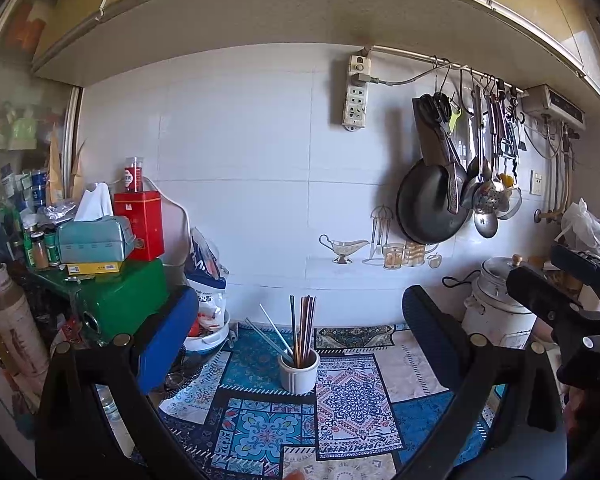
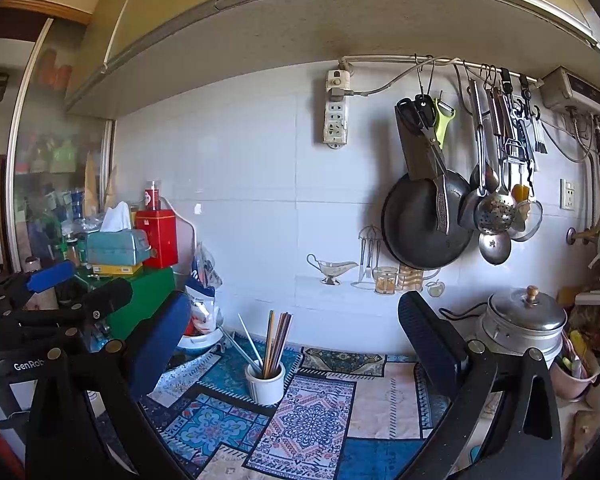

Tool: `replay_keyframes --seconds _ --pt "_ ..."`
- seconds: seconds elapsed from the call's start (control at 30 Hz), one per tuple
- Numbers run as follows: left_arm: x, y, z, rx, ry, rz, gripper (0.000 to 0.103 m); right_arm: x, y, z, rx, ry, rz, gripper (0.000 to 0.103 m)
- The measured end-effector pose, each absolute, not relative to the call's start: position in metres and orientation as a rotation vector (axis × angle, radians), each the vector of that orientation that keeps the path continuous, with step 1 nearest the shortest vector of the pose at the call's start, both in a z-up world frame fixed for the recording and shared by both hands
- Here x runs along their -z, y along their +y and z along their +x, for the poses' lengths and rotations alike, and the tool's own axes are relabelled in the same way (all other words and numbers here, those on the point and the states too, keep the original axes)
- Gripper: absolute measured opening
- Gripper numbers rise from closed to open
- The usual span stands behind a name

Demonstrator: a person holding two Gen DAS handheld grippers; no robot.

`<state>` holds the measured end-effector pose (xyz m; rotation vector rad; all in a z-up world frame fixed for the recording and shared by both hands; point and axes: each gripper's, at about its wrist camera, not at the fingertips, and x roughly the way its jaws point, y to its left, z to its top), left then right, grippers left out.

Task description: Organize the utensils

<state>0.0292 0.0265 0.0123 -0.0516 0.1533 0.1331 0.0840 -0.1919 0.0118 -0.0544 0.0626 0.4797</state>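
Both claws hang wide and empty: the left gripper (image 1: 296, 340) and the right gripper (image 2: 296, 344), each facing the white holder (image 1: 299, 372). The chopsticks (image 1: 303, 330) already stand in it, so the sorting looks nearly done; nothing loose shows on the patterned mat (image 1: 340, 408). A steel pot (image 2: 524, 324) sits well right, a green box (image 1: 128, 300) left; the path looks clear.

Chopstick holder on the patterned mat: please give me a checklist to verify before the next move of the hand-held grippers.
1. Chopstick holder upright on patterned mat: ok.
2. Chopsticks inside holder: ok.
3. Left hand-held gripper open, holding nothing: ok.
4. Right hand-held gripper open, holding nothing: ok.
5. Loose utensils left on the mat: none visible, ok.
6. Space in holder for more: cannot tell.
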Motion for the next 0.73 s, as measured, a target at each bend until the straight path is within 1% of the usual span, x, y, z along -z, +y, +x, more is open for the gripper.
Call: replay_keyframes --seconds 0.73 --pt "-0.012 0.03 0.035 -0.136 0.15 -0.06 0.102 -0.012 -0.189 0.096 -0.485 0.074 -0.042 0.103"
